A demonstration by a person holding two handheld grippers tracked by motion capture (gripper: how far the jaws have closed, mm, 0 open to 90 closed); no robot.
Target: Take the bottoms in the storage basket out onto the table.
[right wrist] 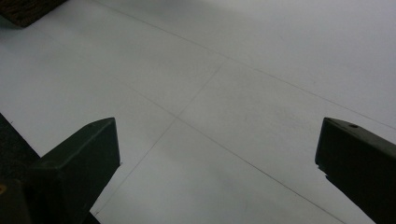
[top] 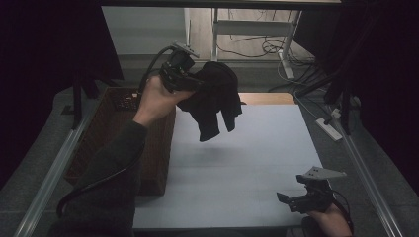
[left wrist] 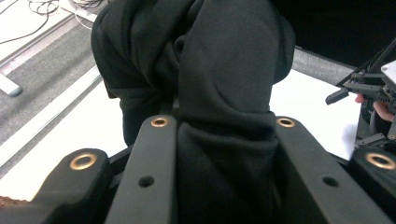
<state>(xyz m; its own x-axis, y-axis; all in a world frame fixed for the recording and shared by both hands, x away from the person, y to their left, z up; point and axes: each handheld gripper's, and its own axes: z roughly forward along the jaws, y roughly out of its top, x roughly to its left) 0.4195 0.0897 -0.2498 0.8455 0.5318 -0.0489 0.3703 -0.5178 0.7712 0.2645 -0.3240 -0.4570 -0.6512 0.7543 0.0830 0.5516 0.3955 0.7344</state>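
Observation:
A black garment (top: 215,96) hangs bunched above the white table (top: 257,163), held up near the table's back left. My left gripper (top: 191,82) is shut on the garment, just right of the basket. In the left gripper view the cloth (left wrist: 224,70) is pinched between both jaws of the left gripper (left wrist: 222,125) and spills out ahead of them. My right gripper (top: 287,199) rests low at the table's front right corner, open, with nothing between its fingers. The right gripper view has the right gripper (right wrist: 219,140) over bare white table (right wrist: 233,70).
A brown wicker basket (top: 106,123) stands along the table's left side; its corner (right wrist: 28,9) shows in the right gripper view. A wooden board (top: 267,98) lies behind the table. Desk legs and cables (top: 257,47) sit on the floor beyond. A power strip (top: 328,128) lies to the right.

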